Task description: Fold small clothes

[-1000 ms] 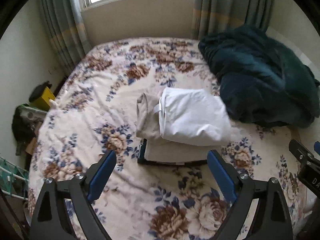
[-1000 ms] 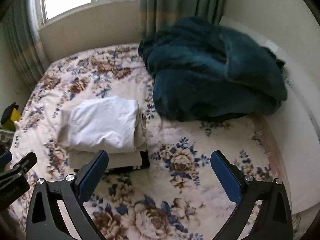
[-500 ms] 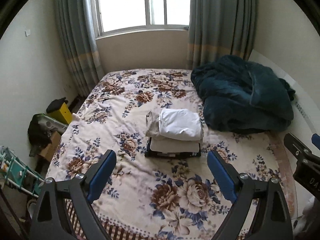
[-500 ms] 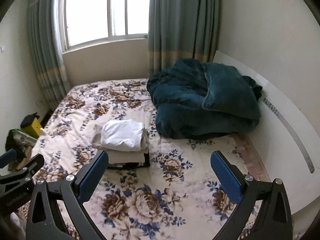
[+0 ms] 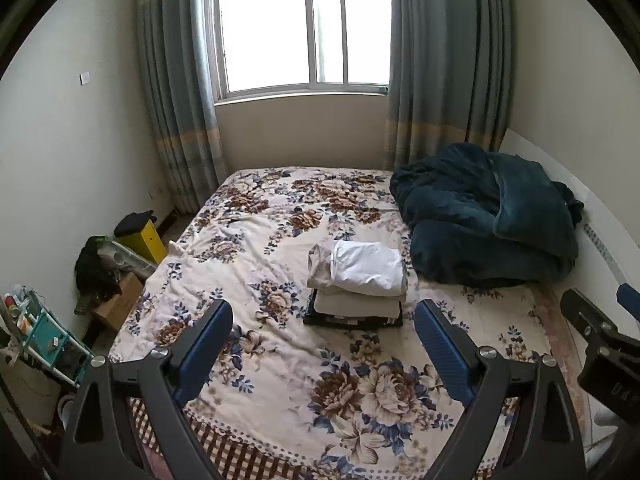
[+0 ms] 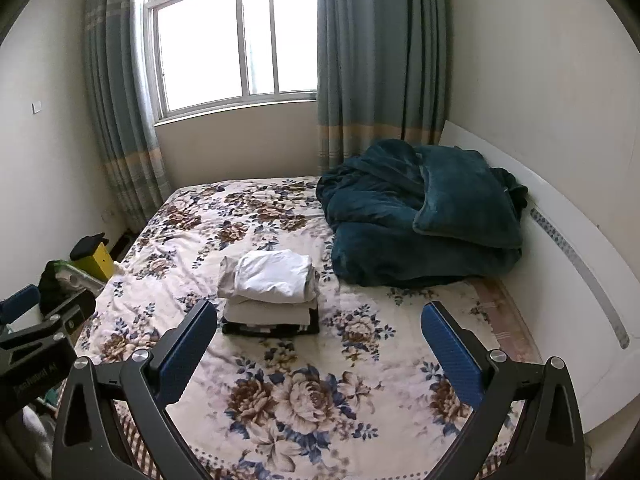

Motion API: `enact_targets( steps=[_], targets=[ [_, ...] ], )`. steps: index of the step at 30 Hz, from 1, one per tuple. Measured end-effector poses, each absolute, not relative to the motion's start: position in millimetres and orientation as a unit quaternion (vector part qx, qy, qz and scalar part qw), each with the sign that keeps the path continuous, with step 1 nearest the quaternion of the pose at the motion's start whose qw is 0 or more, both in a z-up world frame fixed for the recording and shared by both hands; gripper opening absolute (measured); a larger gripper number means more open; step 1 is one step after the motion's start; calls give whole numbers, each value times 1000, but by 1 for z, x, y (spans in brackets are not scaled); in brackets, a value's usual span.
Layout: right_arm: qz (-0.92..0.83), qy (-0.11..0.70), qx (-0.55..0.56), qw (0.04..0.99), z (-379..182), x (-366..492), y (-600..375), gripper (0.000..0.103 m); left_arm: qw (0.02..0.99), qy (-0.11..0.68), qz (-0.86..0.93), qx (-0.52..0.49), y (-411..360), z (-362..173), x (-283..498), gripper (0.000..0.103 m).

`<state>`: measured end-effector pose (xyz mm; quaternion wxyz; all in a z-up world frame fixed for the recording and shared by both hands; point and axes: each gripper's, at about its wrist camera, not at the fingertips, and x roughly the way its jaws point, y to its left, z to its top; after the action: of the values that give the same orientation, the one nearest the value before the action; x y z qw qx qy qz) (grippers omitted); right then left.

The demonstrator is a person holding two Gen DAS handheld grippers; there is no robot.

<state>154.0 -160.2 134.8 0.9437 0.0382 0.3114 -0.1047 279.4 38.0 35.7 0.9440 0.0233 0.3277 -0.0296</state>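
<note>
- Clothes point(image 5: 358, 280) point(image 6: 272, 290) sat folded in a neat stack on the bed point(image 5: 280, 360) point(image 6: 300, 392), about the middle of the floral cover.
- White piece point(image 5: 366, 266) lay on top, a beige piece under it, and a dark one at the bottom touching the cover.
- Left gripper point(image 5: 324, 338) hung above the near end of the bed with its jaws wide apart and nothing between them, well apart from the stack.
- Right gripper point(image 6: 320, 340) was likewise spread wide and empty, near the foot of the bed; the stack showed beyond its left finger.
- Each gripper appeared at the edge of the other's view: the right one at the right edge of the left view, the left one at the left edge of the right view.
- Teal blanket point(image 5: 488, 216) point(image 6: 424, 220) lay bunched at the far right of the bed, just beside the stack.
- Window point(image 5: 304, 28) point(image 6: 236, 40) with grey-green curtains stood at the far wall.
- Yellow box point(image 5: 146, 236) point(image 6: 98, 262) stood on the floor to the left of the bed.
</note>
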Motion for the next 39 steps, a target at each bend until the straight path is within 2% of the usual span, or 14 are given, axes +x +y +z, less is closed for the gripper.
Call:
enact_targets(
  steps=[2,5,39],
  targets=[
    [-103,313,36,943,133,153,-159,103,945,324,-28,27,38,36,279,102],
    [-101,315,33,943,130,155,-158,103,946,323,-25,30,38,35,276,103],
    [-84,321,26,943,126,163,-159,103,943,330,-28,31,41,32,267,103]
  ],
)
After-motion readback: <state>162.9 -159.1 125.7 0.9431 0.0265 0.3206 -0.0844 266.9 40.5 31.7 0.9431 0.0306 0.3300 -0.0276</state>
